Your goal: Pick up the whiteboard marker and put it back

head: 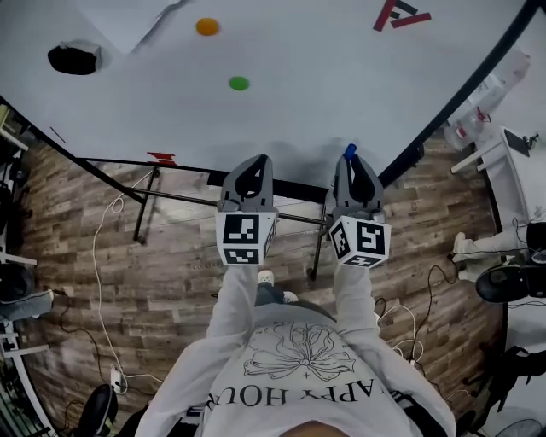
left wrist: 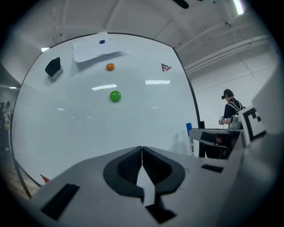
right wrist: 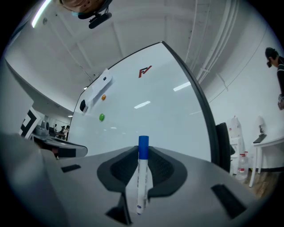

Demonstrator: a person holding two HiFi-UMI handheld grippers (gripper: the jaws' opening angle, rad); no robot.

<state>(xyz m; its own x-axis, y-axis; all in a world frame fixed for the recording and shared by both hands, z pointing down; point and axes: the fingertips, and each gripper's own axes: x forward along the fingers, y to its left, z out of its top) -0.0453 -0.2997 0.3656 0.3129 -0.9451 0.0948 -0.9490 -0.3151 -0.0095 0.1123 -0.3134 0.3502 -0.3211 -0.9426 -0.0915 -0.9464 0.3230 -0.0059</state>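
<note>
Right gripper view: marker (right wrist: pixel 141 177) vert., blue cap (right wrist: pixel 143 146) up

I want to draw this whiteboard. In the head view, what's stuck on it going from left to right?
black eraser → orange magnet → green magnet → red logo

The whiteboard (head: pixel 324 94) is smooth and glossy, mirroring ceiling lights. The left gripper (left wrist: pixel 142 150) and right gripper (right wrist: pixel 143 153) have matt grey plastic shells with black ribbed pads (left wrist: pixel 128 166). The marker (right wrist: pixel 141 181) is smooth white plastic, blue-capped. The floor (head: pixel 171 282) shows wood-grain planks; the sleeves (head: pixel 230 316) are pale cloth.
</note>
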